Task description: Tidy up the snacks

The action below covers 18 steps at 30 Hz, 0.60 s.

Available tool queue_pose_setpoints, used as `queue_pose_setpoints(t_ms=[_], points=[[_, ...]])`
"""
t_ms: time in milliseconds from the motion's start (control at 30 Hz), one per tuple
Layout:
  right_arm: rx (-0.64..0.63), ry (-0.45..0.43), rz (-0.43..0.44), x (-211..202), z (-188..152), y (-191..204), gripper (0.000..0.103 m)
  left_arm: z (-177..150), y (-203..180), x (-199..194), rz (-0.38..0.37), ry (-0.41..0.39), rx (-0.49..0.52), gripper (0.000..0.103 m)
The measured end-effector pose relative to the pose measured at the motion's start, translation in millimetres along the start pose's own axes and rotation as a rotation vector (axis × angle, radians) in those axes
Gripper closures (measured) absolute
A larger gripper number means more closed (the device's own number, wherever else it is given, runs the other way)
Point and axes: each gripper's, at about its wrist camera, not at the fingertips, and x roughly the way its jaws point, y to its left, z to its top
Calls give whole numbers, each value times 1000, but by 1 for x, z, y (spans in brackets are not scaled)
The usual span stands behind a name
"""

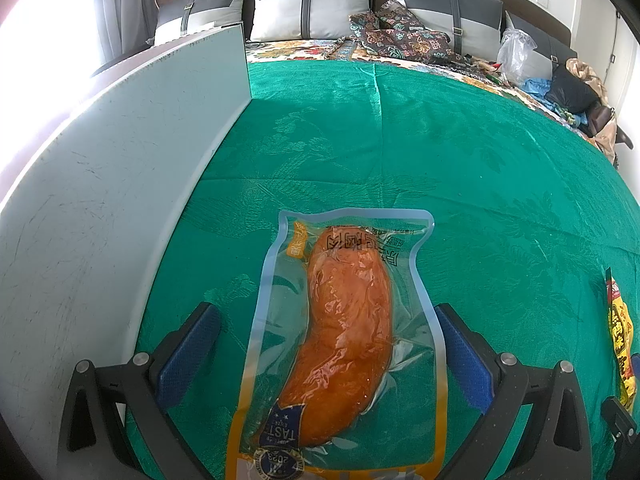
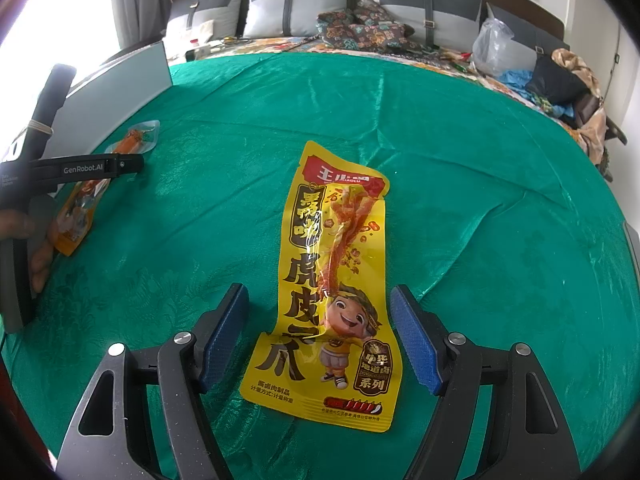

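Note:
A clear vacuum pack with an orange-brown sausage (image 1: 344, 320) lies flat on the green cloth (image 1: 460, 152). My left gripper (image 1: 326, 312) stands open around its near half, one blue pad on each side; the left pad is well clear, and the right pad sits at the pack's edge. A yellow chicken-feet snack pack (image 2: 332, 280) lies lengthwise between the fingers of my right gripper (image 2: 320, 290), which is open with a gap on both sides. In the right wrist view the sausage pack (image 2: 86, 196) shows at far left under the left tool's black body (image 2: 84, 168), held by a hand (image 2: 40, 252).
A pale grey upright panel (image 1: 120, 160) borders the cloth on the left. Grey pillows (image 2: 296, 4), patterned fabric (image 2: 360, 28), a clear plastic bag (image 2: 492, 48) and a pile of clothes (image 2: 560, 76) lie along the far side. The yellow pack's edge (image 1: 622, 344) shows at right.

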Motion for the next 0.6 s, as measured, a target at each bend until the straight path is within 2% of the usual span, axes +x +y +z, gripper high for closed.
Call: queue_pose_setpoints(t_ms=[600], points=[[3, 1, 0, 0, 0, 0, 27, 1, 0, 1, 3, 0, 0, 0]])
